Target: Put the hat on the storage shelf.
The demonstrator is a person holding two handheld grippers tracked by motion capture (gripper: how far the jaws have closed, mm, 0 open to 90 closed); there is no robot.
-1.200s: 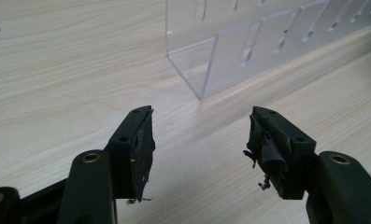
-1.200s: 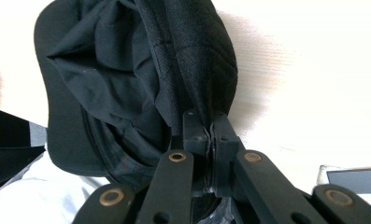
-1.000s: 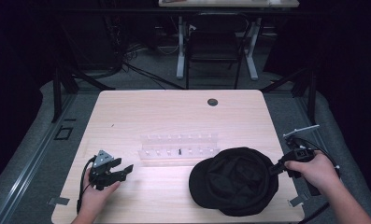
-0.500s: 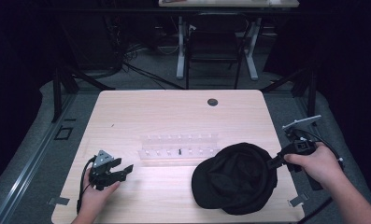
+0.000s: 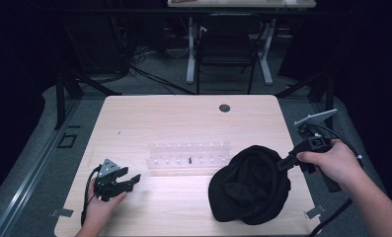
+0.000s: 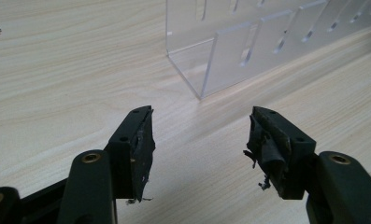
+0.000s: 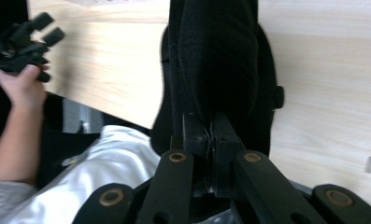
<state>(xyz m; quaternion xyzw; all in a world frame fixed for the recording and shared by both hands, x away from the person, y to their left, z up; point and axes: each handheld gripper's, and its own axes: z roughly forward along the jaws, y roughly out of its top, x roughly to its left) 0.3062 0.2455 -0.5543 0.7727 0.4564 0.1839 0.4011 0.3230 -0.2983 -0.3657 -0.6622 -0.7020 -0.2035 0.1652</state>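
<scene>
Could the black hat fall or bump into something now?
Maybe. The right gripper pinches only the edge of the black hat, so the floppy cloth might slip out as it lifts. The clear plastic rack stands just beside the hat, so a swing could knock it. The open left gripper holds nothing steady.
</scene>
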